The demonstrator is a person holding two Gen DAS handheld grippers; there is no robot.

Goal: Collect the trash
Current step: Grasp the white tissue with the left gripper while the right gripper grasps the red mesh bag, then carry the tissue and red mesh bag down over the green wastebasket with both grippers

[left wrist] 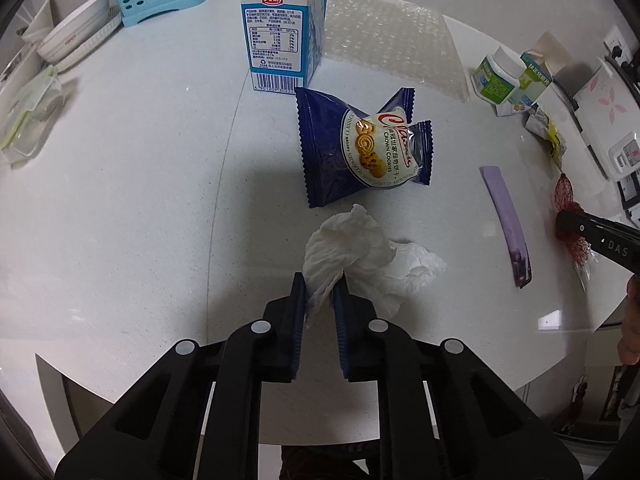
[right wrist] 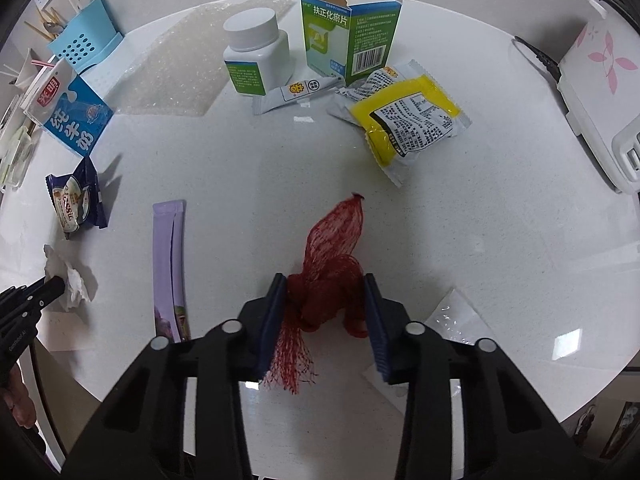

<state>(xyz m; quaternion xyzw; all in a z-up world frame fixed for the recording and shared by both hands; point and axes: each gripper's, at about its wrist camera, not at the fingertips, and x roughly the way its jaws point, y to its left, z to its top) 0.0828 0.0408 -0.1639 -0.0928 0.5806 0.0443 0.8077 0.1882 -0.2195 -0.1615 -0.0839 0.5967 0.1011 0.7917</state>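
Left tool, nearest the left wrist camera: jaws drawn together on a crumpled white tissue, the pads pinching its near fold while the rest lies spread on the white round worktop. Just beyond the tissue lies a blue cookie wrapper, and behind that stands a blue-and-white milk carton, upright. A sheet of bubble wrap lies flat to the right of the carton. A lilac sachet lies between the tissue and the right tool.

Right tool, nearest the right wrist camera: jaws partly closed around a bunched red mesh net bag. The left pad touches the net; whether the right pad presses on it cannot be told. The net's tail trails under the left finger, and its knotted tip rests on the worktop.

Farther back in the same view: a yellow snack packet, a small grey sachet, a white pill bottle and an opened green-and-blue medicine box, the last two upright and near each other. A clear plastic scrap lies just right of the right tool.
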